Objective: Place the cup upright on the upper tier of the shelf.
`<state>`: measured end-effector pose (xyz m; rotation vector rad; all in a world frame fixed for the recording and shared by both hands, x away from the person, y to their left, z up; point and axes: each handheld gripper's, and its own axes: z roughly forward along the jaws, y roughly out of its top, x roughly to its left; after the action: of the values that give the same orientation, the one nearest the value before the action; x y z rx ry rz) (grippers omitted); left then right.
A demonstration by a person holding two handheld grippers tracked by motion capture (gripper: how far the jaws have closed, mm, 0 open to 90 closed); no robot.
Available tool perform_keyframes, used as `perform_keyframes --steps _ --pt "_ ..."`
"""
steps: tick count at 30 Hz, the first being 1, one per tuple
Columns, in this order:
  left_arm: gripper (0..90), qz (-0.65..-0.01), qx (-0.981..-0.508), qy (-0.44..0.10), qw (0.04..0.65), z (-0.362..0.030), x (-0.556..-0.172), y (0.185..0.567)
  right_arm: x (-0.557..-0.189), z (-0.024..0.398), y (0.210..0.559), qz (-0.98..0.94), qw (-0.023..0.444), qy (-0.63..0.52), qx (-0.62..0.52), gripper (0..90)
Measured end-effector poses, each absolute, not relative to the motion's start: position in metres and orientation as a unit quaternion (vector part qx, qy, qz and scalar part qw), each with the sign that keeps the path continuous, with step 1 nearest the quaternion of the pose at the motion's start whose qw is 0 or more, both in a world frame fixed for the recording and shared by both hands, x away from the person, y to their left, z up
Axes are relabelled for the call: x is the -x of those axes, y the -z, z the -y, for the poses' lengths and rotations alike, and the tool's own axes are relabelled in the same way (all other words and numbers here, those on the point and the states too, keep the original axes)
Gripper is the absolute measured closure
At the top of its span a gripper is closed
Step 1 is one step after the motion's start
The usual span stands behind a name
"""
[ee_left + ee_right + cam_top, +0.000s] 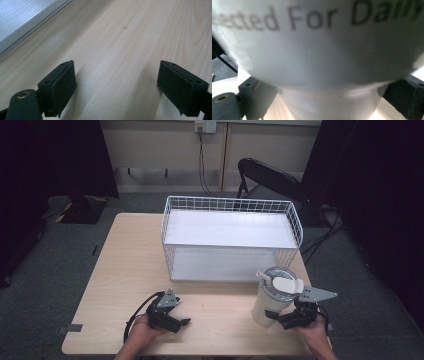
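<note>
here, from the high view, we see a white tumbler (272, 297) standing upright on the table (125, 270), in front of a white wire basket (230, 237). the right hand-held gripper (274, 316) sits at its lower body; the left hand-held gripper (185, 322) rests apart on bare wood.

in the left gripper view, our left hand-held gripper (116, 85) has its jaws wide apart over the table.

in the right gripper view, our right hand-held gripper (328, 105) has a jaw on either side of the tumbler's narrow base; we cannot tell whether they press it.

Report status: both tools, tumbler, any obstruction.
Left tool open, empty, low over table. Right tool straddling white lidded tumbler at its narrow base; grip unconfirmed. Wire shelf rack stands behind.
</note>
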<state>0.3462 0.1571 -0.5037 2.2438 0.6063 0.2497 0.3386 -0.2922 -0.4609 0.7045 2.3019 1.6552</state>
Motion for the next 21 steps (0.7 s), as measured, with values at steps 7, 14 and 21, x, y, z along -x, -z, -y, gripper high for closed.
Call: perform_keyframes --steps 7,14,21 --pt "14.7 -0.239 -0.883 -0.098 0.391 -0.157 -0.346 0.504 -0.339 0.289 0.463 -0.779 0.113 -0.569 -0.238 6.7" --pt "14.8 -0.239 -0.883 -0.098 0.391 -0.157 -0.346 0.504 -0.339 0.282 0.464 -0.776 0.132 -0.571 -0.233 6.7" --pt "14.7 -0.239 -0.883 -0.098 0.391 -0.157 -0.346 0.504 -0.336 0.277 0.464 -0.765 0.151 -0.573 -0.253 8.5"
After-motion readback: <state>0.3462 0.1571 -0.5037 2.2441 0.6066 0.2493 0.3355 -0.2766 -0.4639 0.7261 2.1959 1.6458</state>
